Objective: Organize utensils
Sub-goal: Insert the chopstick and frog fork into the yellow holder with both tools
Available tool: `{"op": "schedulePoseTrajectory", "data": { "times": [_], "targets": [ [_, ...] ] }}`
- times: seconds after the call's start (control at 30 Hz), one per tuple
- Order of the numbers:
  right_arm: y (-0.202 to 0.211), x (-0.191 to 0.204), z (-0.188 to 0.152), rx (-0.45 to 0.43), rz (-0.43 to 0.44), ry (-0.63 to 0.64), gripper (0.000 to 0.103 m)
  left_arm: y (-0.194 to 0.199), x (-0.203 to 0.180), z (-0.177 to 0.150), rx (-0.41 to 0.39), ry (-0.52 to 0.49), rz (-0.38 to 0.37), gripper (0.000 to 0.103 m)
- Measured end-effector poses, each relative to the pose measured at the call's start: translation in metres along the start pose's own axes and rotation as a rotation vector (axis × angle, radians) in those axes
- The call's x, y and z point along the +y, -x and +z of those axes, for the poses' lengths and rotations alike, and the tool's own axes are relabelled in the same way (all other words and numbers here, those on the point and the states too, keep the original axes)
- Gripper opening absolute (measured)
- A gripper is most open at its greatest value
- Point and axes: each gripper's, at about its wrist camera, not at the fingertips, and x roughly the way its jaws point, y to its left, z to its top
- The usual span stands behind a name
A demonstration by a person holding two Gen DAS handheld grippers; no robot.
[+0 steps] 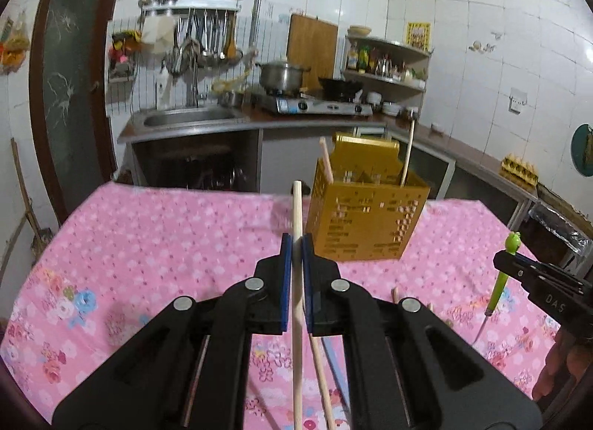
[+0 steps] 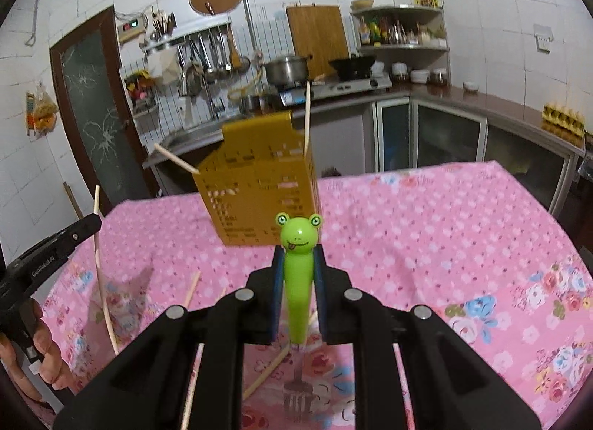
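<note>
A gold perforated utensil holder stands on the pink flowered tablecloth with two chopsticks leaning in it; it also shows in the right wrist view. My left gripper is shut on a pale wooden chopstick, held upright just left of the holder. My right gripper is shut on a green frog-handled fork, held above the table in front of the holder, tines down. The right gripper also shows at the right of the left wrist view.
Loose chopsticks lie on the cloth below the grippers, and more show in the right wrist view. Behind the table is a kitchen counter with a sink, a stove and pots. A dark door stands at the left.
</note>
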Motion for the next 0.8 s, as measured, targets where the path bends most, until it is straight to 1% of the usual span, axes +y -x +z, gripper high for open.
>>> {"op": "schedulePoseTrajectory", "data": {
  "times": [0.1,0.2,0.37,0.5,0.57,0.77,0.8],
  "targets": [
    [0.008,0.003,0.013,-0.042,-0.001,0.013,0.016,0.006,-0.002,0.011,-0.03,0.002,-0.008,0.004],
    [0.012,0.006,0.027,-0.072,0.004,0.02,0.016,0.012,-0.005,0.029,-0.076,0.009,-0.016,0.004],
    [0.017,0.01,0.064,-0.151,0.005,0.046,0.016,0.014,-0.013,0.061,-0.153,0.025,-0.037,0.004],
    [0.012,0.012,0.09,-0.204,0.001,0.056,0.016,0.007,-0.023,0.091,-0.212,0.044,-0.053,0.004],
    [0.008,0.012,0.104,-0.23,0.007,0.055,0.016,0.002,-0.028,0.108,-0.25,0.053,-0.05,0.004],
    [-0.009,0.013,0.144,-0.314,0.011,0.054,0.016,-0.021,-0.052,0.155,-0.354,0.041,-0.049,0.004],
    [-0.013,0.013,0.152,-0.334,0.012,0.054,0.016,-0.024,-0.054,0.159,-0.367,0.04,-0.046,0.004]
  ]
}}
